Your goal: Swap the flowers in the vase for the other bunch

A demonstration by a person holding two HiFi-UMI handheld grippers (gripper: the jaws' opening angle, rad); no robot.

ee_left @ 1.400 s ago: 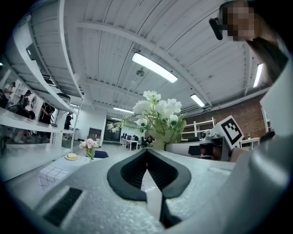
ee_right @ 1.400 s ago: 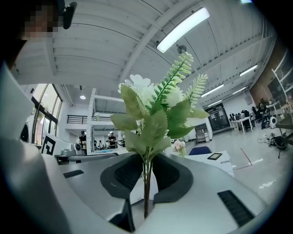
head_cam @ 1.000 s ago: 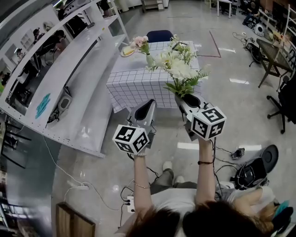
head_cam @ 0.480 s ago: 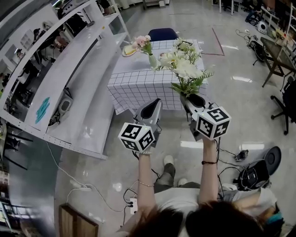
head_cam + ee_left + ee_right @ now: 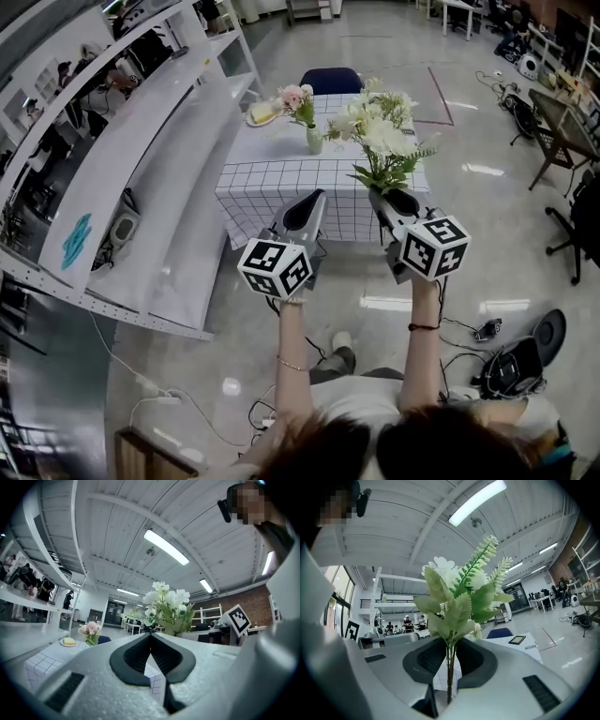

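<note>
My right gripper [image 5: 389, 202] [image 5: 450, 656] is shut on the stems of a white flower bunch [image 5: 380, 141] [image 5: 459, 597] with green leaves, held upright in front of the table. My left gripper [image 5: 302, 214] [image 5: 151, 641] is shut and holds nothing; it stands level beside the right one. On the checkered table [image 5: 272, 173] stands a small pale green vase [image 5: 314, 139] with pink flowers [image 5: 296, 97] [image 5: 90, 629] in it, beyond both grippers.
A yellow item on a plate [image 5: 261, 114] [image 5: 69, 641] lies at the table's far left. A dark blue chair [image 5: 330, 79] stands behind the table. Long white shelving [image 5: 141, 178] runs along the left. Cables and gear [image 5: 511, 352] lie on the floor at right.
Both grippers and the white bunch have moved forward toward the table, which now looks nearer. Jaws unchanged.
</note>
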